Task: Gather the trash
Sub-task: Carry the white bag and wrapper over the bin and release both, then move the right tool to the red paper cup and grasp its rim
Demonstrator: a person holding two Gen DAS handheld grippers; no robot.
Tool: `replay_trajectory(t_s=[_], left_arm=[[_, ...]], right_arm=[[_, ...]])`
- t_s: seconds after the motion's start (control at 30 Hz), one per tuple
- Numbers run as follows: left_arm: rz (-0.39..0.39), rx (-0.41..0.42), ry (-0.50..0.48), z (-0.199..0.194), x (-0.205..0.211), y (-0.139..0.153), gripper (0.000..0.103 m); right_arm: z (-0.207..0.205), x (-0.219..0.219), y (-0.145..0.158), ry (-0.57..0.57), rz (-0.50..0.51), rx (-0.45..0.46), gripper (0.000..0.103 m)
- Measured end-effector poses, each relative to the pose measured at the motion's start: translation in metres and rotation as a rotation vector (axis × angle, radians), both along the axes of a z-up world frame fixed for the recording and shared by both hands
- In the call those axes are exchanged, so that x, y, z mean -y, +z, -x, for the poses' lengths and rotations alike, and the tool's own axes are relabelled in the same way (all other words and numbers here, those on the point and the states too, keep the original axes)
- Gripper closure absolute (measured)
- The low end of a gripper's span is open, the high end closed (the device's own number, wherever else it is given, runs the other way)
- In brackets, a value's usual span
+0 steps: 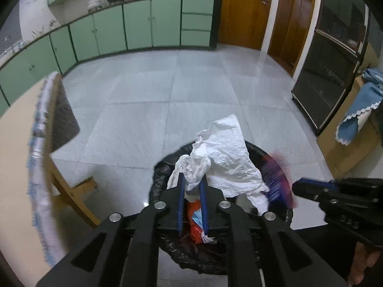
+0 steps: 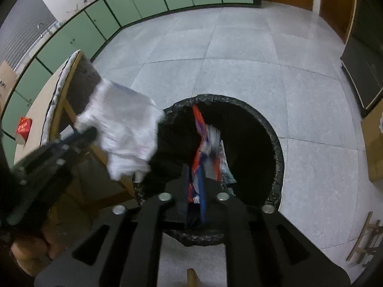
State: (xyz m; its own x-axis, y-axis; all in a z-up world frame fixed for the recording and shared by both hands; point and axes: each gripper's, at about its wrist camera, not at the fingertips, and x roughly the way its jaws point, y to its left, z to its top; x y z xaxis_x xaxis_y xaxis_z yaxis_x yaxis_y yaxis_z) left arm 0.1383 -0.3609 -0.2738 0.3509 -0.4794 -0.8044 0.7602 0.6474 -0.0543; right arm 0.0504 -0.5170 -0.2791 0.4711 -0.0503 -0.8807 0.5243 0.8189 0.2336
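Observation:
A round bin lined with a black bag (image 1: 160,167) stands on the tiled floor below both grippers. My left gripper (image 1: 192,178) is shut on a crumpled white paper (image 1: 227,153), which hangs over the bin's mouth; red and blue trash lies inside beneath it. In the right wrist view my right gripper (image 2: 194,171) is shut on a red, blue and white wrapper (image 2: 203,141) above the bin's rim (image 2: 275,143). The left gripper (image 2: 83,134) and its white paper (image 2: 124,129) show blurred at the left there. The right gripper (image 1: 296,186) enters the left wrist view from the right, with the wrapper (image 1: 277,174) blurred.
A wooden table (image 1: 14,143) with a fringed cloth edge stands just left of the bin, a red box (image 2: 24,126) on it. Green cabinets (image 1: 143,24) line the far wall. A dark glass cabinet (image 1: 330,59) and a cardboard box (image 2: 373,143) stand at the right.

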Motion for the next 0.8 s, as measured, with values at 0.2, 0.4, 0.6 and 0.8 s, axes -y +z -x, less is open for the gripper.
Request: replay_trajectory(t_s=[0.2,0.4,0.6,0.8], left_arm=[[-0.026,-0.029,0.010,-0.005,0.006,-0.015,0.071],[-0.014,-0.014,0.013,-0.003,0.004,-0.013,0.063],[0.023,0.028,0.057,-0.006,-0.021,0.013,0.045],[0.037,0.122,0.192,-0.013,-0.089,0.059,0.032]], right_arm=[[0.008,0.009,0.004,-0.021,-0.002,0.038,0.088],[0.010,0.010,0.016,-0.021,0.022,0.058,0.088],[0.010,-0.001,0.032,0.001,0.039,0.084,0.080],[-0.015,-0.047,0.059,0.099,0.087,0.141,0.065]])
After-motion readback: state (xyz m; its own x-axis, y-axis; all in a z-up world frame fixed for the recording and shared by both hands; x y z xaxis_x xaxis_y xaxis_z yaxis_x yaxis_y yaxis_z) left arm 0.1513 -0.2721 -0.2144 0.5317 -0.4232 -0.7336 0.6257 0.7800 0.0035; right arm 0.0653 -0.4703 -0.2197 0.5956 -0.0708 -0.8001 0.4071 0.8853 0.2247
